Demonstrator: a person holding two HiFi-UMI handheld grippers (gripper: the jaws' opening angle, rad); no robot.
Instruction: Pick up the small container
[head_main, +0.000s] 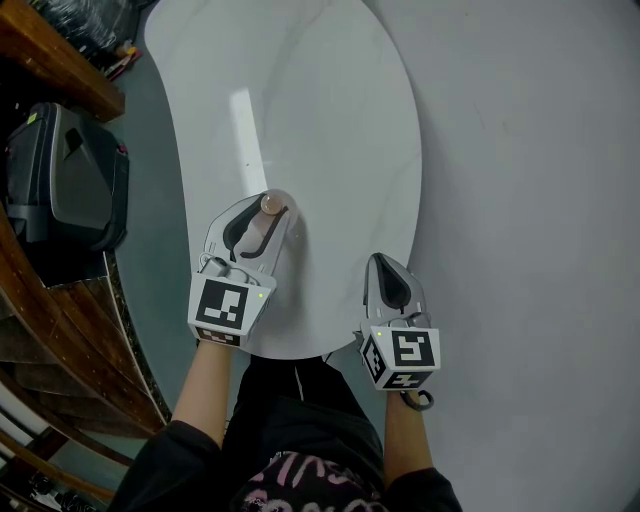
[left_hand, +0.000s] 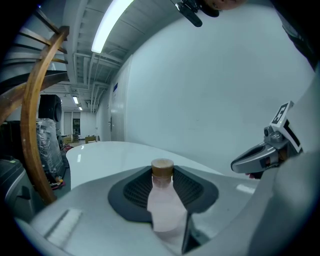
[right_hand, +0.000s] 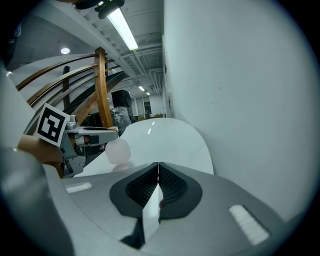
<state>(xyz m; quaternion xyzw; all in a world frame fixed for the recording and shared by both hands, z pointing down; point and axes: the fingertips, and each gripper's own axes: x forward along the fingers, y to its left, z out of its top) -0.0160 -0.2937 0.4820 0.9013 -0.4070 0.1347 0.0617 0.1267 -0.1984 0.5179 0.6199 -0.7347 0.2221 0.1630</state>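
The small container (left_hand: 164, 210) is a pale pink bottle with a brown cap, and it stands upright between my left gripper's jaws. My left gripper (left_hand: 163, 187) is shut on its body. In the head view the cap of the container (head_main: 270, 204) shows at the tip of the left gripper (head_main: 266, 212), over the near part of the white table (head_main: 300, 110). From the right gripper view the container (right_hand: 118, 150) hangs just over its reflection on the tabletop. My right gripper (head_main: 386, 268) is shut on nothing at the table's near right edge, its jaws meeting in the right gripper view (right_hand: 158, 176).
A black case (head_main: 70, 175) sits on the floor left of the table, beside curved wooden rails (head_main: 60, 330). Grey floor (head_main: 540, 200) lies to the right. The person's dark clothing (head_main: 290, 440) is at the table's near edge.
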